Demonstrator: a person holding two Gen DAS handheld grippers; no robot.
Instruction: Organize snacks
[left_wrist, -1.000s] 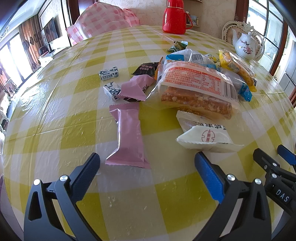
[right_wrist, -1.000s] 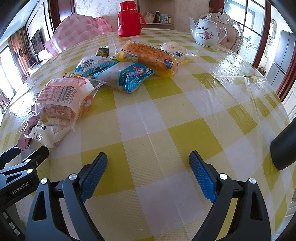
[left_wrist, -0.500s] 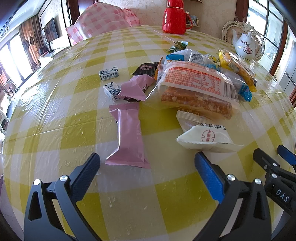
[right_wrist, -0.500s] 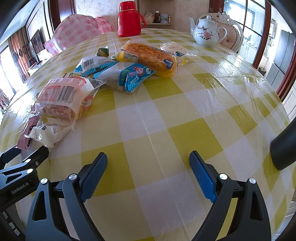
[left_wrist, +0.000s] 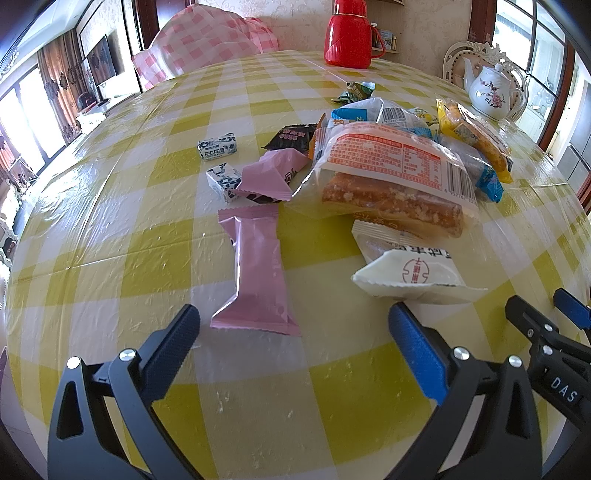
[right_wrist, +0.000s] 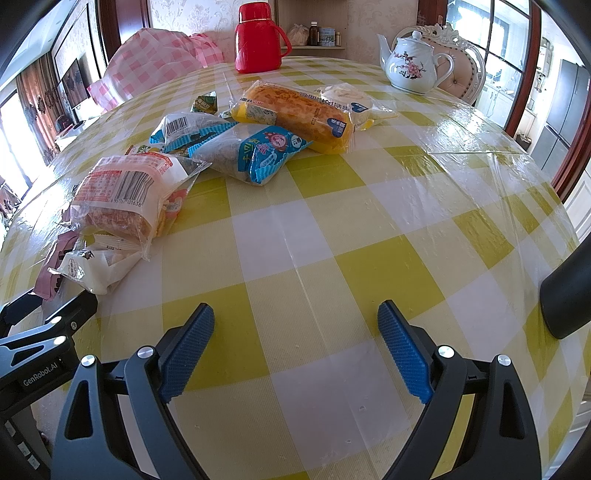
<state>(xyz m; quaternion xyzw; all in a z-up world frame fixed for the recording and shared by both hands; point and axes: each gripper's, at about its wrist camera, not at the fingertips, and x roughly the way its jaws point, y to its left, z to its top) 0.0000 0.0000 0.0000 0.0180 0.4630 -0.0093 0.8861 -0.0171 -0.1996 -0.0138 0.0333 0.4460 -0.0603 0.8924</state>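
Snack packets lie scattered on a yellow-and-white checked table (left_wrist: 110, 236). My left gripper (left_wrist: 293, 325) is open just short of a long pink packet (left_wrist: 256, 273), with a white packet (left_wrist: 410, 273) to its right. Behind them lie a large bread bag (left_wrist: 391, 173), a folded pink packet (left_wrist: 271, 175) and two small blue-white candy boxes (left_wrist: 217, 147). My right gripper (right_wrist: 295, 325) hangs open above bare tablecloth, holding nothing. Farther off are the bread bag (right_wrist: 125, 192), a blue packet (right_wrist: 255, 151) and an orange cake packet (right_wrist: 295, 114).
A red thermos (right_wrist: 258, 37) and a white floral teapot (right_wrist: 413, 62) stand at the table's far side. A pink checked cloth (left_wrist: 207, 48) covers a chair behind the table. A dark rounded object (right_wrist: 569, 295) juts in at the right edge. The other gripper's black frame (right_wrist: 37, 347) shows low left.
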